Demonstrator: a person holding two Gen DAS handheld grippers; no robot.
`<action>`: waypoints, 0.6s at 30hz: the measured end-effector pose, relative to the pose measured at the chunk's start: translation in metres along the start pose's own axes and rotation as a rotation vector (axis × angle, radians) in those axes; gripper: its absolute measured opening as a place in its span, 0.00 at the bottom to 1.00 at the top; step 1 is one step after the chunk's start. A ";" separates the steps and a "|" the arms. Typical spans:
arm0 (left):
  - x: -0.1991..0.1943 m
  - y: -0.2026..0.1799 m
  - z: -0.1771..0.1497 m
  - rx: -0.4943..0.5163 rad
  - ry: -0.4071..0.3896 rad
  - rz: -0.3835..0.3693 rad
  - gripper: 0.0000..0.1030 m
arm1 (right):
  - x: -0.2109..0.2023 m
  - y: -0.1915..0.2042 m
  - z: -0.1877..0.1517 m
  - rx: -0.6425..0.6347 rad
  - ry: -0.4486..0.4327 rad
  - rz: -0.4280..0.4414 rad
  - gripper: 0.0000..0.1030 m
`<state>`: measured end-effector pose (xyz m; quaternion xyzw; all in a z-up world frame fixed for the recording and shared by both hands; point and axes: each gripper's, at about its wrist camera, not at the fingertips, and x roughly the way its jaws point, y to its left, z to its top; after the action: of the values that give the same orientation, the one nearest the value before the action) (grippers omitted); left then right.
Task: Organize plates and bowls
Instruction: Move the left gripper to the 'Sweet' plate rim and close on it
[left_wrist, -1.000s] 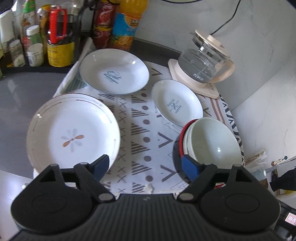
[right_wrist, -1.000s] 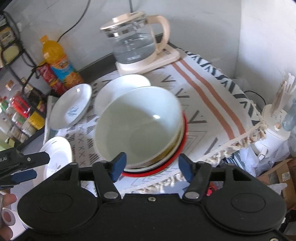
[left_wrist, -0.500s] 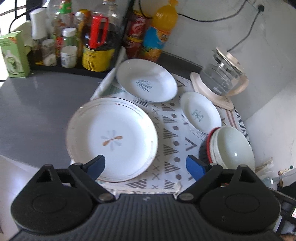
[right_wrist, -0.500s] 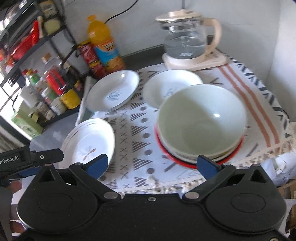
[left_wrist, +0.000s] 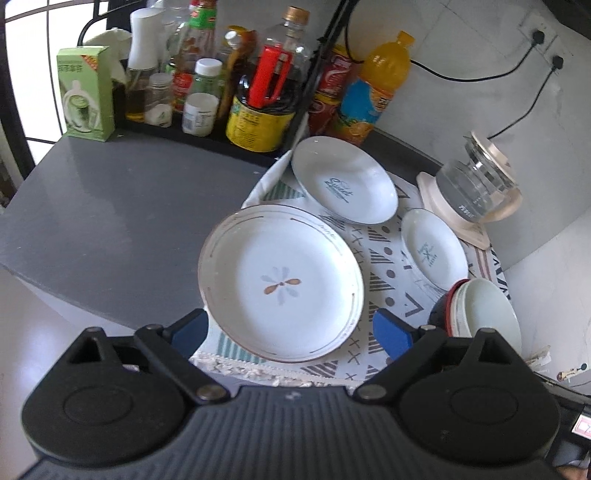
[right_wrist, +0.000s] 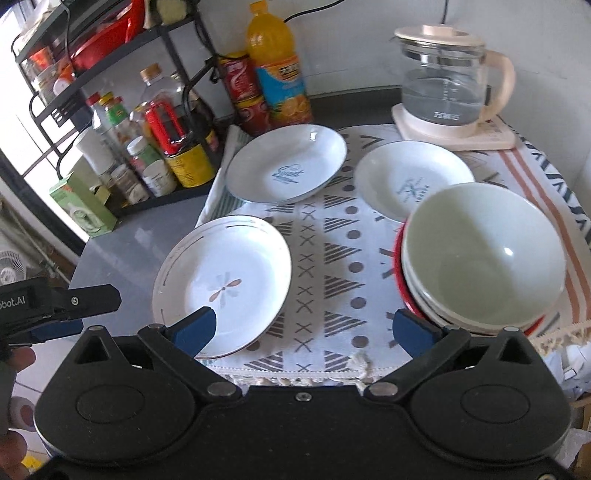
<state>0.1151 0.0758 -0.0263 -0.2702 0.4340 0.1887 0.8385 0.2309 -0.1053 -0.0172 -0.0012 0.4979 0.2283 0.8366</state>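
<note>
A stack of pale bowls (right_wrist: 480, 258) with a red bowl at the bottom sits on the patterned cloth (right_wrist: 325, 258) at the right; the same stack of bowls (left_wrist: 484, 314) shows in the left wrist view. A large flower plate (left_wrist: 280, 284) (right_wrist: 221, 284) lies front left. Behind it are a "Sweet" plate (left_wrist: 343, 184) (right_wrist: 288, 166) and a smaller plate (left_wrist: 432, 251) (right_wrist: 410, 181). My left gripper (left_wrist: 290, 332) hovers open over the flower plate's near rim. My right gripper (right_wrist: 304, 330) is open and holds nothing, between plate and bowls.
A glass kettle (right_wrist: 447, 81) on its base stands at the back right. Bottles and jars on a rack (left_wrist: 258, 92) line the back left, with a green box (left_wrist: 86, 92). Bare grey counter (left_wrist: 110, 221) lies left of the cloth. A person's hand (right_wrist: 14, 362) holds the left gripper.
Both grippers have drawn back and shifted left, away from the bowl stack. The right jaws have widened a lot, the left ones a little. All dishes stay in place.
</note>
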 end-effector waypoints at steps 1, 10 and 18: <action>0.000 0.002 0.001 -0.003 -0.001 0.006 0.92 | 0.002 0.002 0.001 -0.005 0.002 0.005 1.00; 0.011 0.015 0.020 -0.062 -0.014 0.041 0.92 | 0.022 0.010 0.021 -0.024 0.001 0.026 1.00; 0.033 0.012 0.051 -0.098 -0.041 0.038 0.92 | 0.052 0.006 0.055 -0.004 -0.003 0.067 0.98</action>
<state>0.1587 0.1194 -0.0330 -0.2988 0.4121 0.2309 0.8292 0.2953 -0.0677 -0.0311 0.0141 0.4960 0.2570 0.8293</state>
